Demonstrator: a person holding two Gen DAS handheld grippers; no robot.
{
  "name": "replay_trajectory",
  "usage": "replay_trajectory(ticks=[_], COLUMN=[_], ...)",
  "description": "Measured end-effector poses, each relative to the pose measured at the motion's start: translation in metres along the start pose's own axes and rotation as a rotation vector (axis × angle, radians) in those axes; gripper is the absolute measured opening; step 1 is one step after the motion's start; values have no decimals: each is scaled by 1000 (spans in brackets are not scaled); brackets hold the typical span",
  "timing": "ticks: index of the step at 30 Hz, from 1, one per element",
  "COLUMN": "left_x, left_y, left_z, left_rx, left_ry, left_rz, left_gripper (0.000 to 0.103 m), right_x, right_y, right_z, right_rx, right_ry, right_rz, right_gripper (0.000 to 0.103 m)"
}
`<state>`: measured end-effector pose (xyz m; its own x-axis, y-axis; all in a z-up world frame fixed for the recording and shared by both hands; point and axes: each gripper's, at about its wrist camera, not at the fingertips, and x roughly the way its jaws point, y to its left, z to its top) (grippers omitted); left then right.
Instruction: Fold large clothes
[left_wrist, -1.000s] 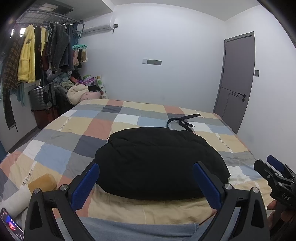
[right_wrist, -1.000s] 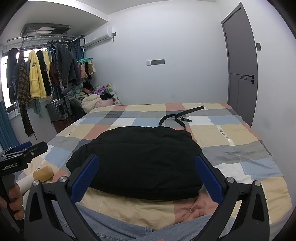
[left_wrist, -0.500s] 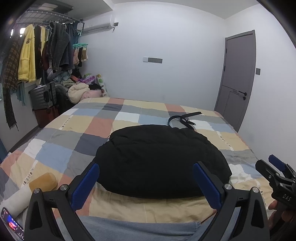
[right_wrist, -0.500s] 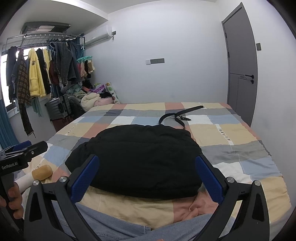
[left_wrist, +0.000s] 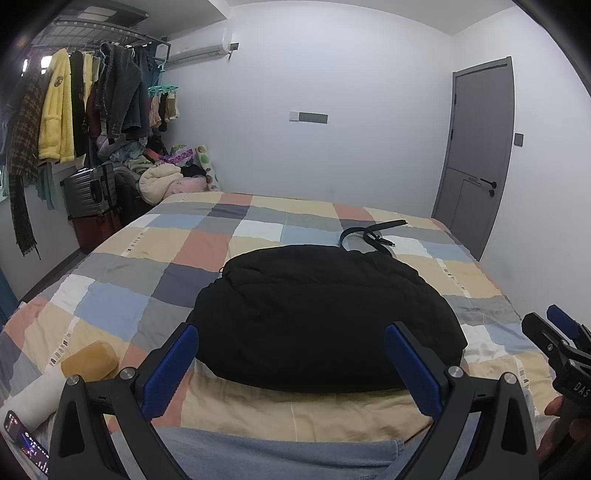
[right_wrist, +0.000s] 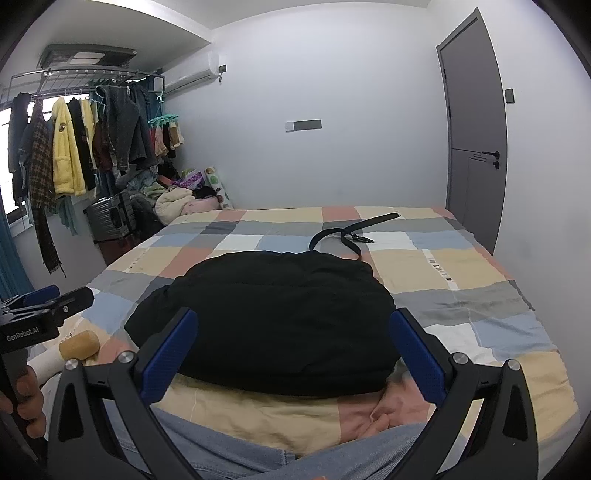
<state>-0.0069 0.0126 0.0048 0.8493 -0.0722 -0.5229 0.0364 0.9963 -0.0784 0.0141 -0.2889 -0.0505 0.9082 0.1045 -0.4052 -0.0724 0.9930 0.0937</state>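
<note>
- Barely anything's changed over the last second: both cameras have tipped up a touch, so the black padded jacket sits slightly lower in frame, same spot on the checked bedspread.
- Left gripper has its jaws wide apart, holding nothing. Right gripper is the same, hanging above the near edge.
- The black belt lies just past the jacket's far side.
- My read: jacket's already bundled, so folding looks close to done, or they're lining up another pass.

Both wrist views low at the bed's foot, facing the far wall, sharing the bed.
</note>
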Motion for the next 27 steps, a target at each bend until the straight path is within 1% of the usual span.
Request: replay_trajectory(ticks=[4, 7, 11, 27], left_x=[1, 1, 0, 0], left_y=[-3, -4, -6, -10], left_z=[-2, -3, -4, -6], left_rx=[10, 14, 19, 36], left_ry=[6, 5, 5, -5], left_rz=[-8, -1, 3, -6], left_gripper=[102, 102, 102, 102], right_x=[0, -2, -5, -7], right_y=[-3, -4, -2, -6], right_z=[-1, -2, -1, 0], right_rx=[5, 6, -2, -4], right_ry=[4, 3, -2, -11], right_rz=[-7, -13, -38, -47], right_gripper=[103, 103, 103, 103])
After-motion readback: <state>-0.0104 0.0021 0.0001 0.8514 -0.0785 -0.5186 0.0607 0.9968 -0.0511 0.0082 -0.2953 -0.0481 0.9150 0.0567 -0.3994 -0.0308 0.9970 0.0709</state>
